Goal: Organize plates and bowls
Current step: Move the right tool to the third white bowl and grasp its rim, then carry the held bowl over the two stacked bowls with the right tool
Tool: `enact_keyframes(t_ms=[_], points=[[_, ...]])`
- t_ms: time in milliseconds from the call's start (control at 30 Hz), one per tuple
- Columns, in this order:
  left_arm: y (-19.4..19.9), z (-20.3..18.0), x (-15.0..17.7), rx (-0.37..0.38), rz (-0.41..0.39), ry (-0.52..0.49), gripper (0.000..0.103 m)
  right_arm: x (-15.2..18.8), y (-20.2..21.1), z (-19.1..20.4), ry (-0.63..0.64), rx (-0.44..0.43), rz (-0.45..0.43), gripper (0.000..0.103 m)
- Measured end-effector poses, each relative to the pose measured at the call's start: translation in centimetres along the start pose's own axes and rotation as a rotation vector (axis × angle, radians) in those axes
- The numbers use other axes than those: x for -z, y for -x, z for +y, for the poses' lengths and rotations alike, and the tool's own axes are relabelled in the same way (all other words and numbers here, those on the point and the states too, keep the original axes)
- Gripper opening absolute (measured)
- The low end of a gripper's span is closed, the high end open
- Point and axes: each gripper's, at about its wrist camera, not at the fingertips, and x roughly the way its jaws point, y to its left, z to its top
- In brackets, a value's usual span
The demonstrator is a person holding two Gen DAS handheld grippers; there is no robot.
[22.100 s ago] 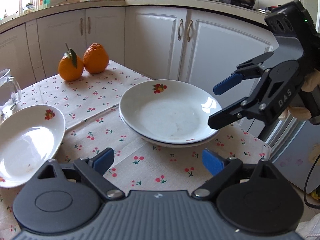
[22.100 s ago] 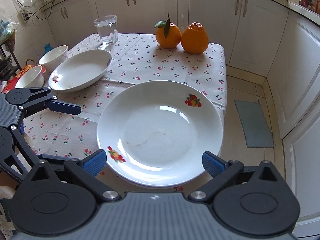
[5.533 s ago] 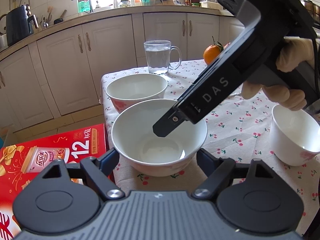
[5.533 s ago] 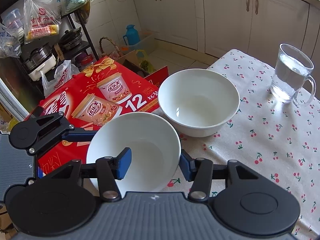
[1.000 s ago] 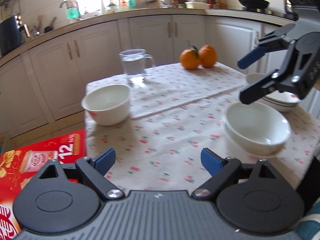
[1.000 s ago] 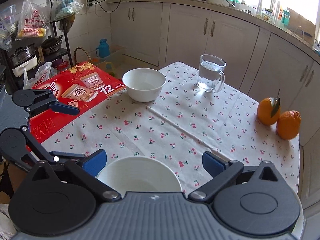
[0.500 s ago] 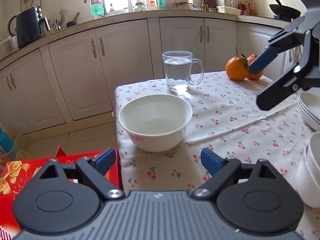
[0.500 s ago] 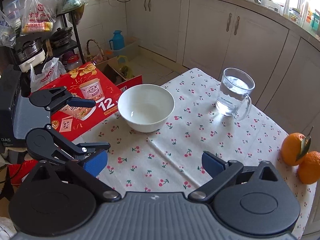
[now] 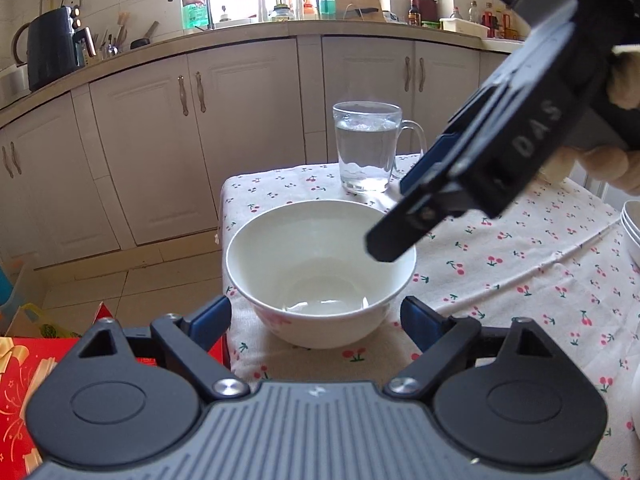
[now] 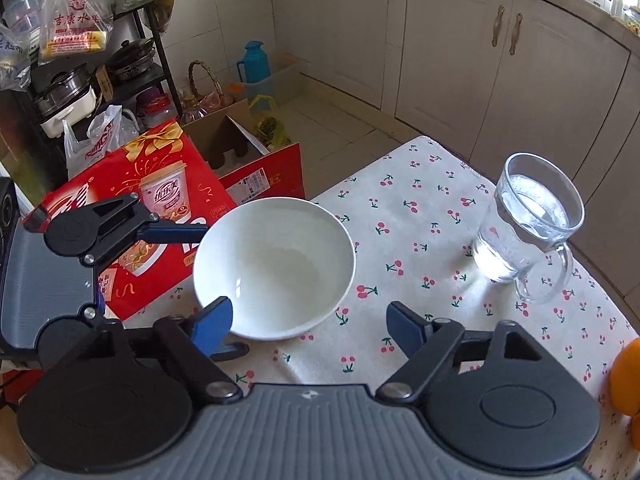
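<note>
A white bowl (image 9: 320, 268) stands near the table's corner on the cherry-print cloth; it also shows in the right wrist view (image 10: 274, 266). My left gripper (image 9: 315, 318) is open, its fingers either side of the bowl's near wall, apart from it. My right gripper (image 10: 308, 326) is open just above the bowl's rim; in the left wrist view one finger (image 9: 400, 236) hangs over the bowl's right rim. The stacked white dishes (image 9: 632, 232) sit at the far right edge.
A glass mug of water (image 9: 368, 148) stands behind the bowl, also in the right wrist view (image 10: 528, 232). An orange (image 10: 626, 376) lies at the right. A red gift box (image 10: 136, 208) and clutter sit on the floor beside the table edge.
Both grippers have moved in on the lone bowl. My left fingers now flank it, and my right gripper has come down over its rim.
</note>
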Motion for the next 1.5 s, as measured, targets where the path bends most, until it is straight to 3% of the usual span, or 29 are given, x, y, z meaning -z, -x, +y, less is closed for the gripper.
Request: enact_keyframes(t_ms=[67, 200, 500, 967, 1500], points=[[-0.4, 0.2, -0.1, -0.001, 0.001, 0.003, 0.090, -0.4, -1.0, -0.6, -0.019, -0.003, -0.002, 0.082], [-0.5, 0.2, -0.2, 0.008, -0.002, -0.004, 0.090, -0.7, -2.6, -1.6, -0.063, -0.015, 0.006, 0.065], [-0.6, -0.1, -0.4, 0.012, -0.005, -0.026, 0.088, -0.9, -4.0, -2.0, -0.082, -0.038, -0.005, 0.049], [0.8, -0.7, -0.9, 0.035, 0.026, -0.025, 0.088, -0.1, -2.8, -1.3, -0.082, -0.060, -0.015, 0.048], [7.6, -6.5, -1.6, 0.072, 0.035, -0.085, 0.088, 5.4, 5.7, 1.4, -0.090, -0.054, -0.070, 0.048]])
